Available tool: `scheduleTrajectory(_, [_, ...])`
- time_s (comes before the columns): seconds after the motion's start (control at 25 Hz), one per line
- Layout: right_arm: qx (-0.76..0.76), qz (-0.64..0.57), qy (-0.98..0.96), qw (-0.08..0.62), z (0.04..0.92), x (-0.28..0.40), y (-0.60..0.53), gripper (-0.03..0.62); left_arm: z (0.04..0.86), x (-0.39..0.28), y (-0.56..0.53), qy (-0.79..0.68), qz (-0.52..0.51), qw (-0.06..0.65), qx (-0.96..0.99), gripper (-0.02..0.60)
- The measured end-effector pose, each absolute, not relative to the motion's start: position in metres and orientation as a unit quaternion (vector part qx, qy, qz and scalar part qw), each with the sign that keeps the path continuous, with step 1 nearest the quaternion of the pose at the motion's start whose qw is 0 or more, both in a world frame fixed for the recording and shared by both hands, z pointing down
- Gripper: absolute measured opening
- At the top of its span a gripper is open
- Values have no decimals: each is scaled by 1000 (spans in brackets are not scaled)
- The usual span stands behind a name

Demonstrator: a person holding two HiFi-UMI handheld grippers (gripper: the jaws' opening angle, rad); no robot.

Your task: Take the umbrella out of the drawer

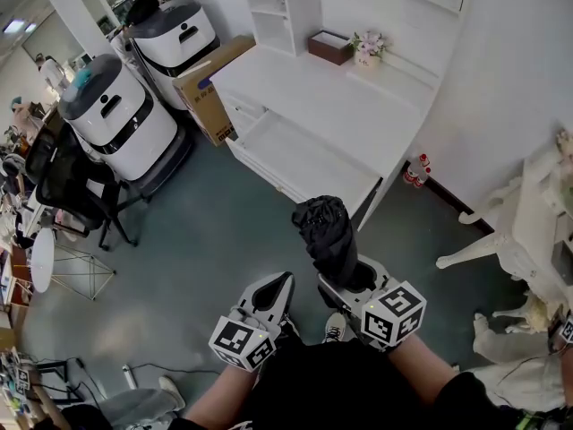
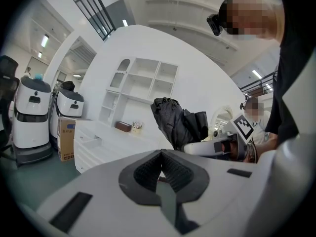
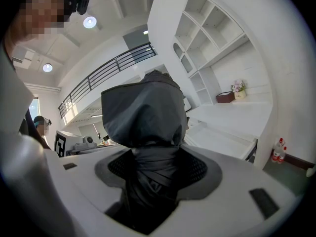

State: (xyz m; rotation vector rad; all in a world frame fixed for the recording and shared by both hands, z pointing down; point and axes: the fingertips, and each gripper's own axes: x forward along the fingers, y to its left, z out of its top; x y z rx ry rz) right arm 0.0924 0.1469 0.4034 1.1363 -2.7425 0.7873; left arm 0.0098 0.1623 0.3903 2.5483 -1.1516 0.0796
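A folded black umbrella [image 1: 328,237] stands up out of my right gripper [image 1: 351,279], which is shut on its lower part. It fills the right gripper view, umbrella [image 3: 145,132] rising between the dark pads. The left gripper view catches the same umbrella [image 2: 177,122] to its right. My left gripper [image 1: 276,291] is shut with nothing in it, its pads [image 2: 160,172] meeting, low in the head view beside the right one. The white drawer [image 1: 309,158] of the desk stands pulled out ahead and shows nothing inside.
A white desk [image 1: 340,97] carries a brown box [image 1: 329,47] and a flower pot [image 1: 368,50]. White shelves [image 1: 273,7] stand behind it. A cardboard box [image 1: 208,86], two white machines [image 1: 116,115], a black chair [image 1: 67,182] are at left; a white table [image 1: 528,231] is at right.
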Motion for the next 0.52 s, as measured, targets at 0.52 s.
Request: scheduleTrajectory(0.52, [369, 256, -893, 37, 407, 94, 140, 249, 392, 12, 158, -405, 32, 170, 898, 3])
